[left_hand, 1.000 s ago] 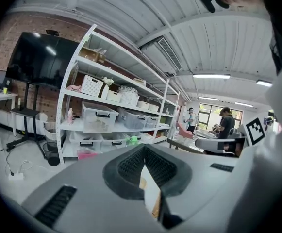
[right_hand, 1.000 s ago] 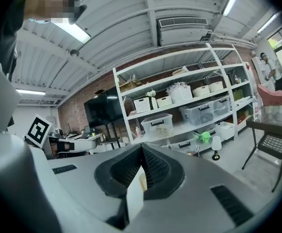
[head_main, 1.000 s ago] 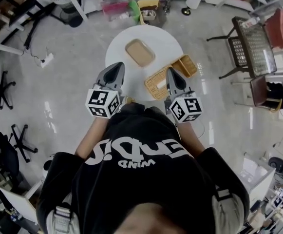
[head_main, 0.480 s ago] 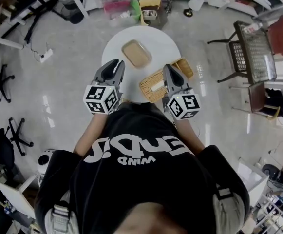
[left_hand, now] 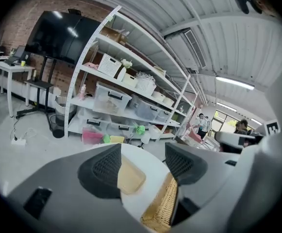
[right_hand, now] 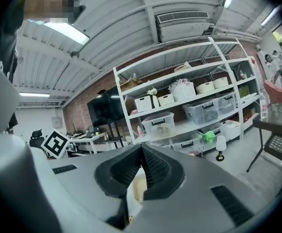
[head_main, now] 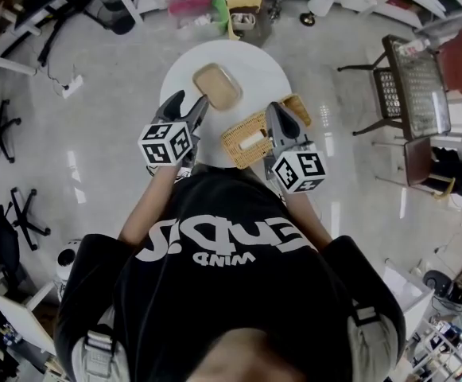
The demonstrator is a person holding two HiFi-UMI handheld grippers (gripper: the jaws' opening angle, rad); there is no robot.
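Since a second ago the left gripper has spread its jaws toward the tan tray; the right gripper stays closed, empty, over the wicker basket. That tray looks light, stiff and smooth, so its rim seems the best hold. Both sit on a round white table, with shelves beyond.

Right gripper, seen along its own jaws. The two dark ribbed pads meet at their tips with nothing clamped, leaving only a thin wedge of gap lower down. Part of a pale tray shows through that wedge. Beyond stands white shelving, with a clear lidded bin near the left end of its middle shelf and a white basket on the shelf above. A black screen stands left of the shelving, before a brick wall. An air-conditioning unit sits under the ceiling.
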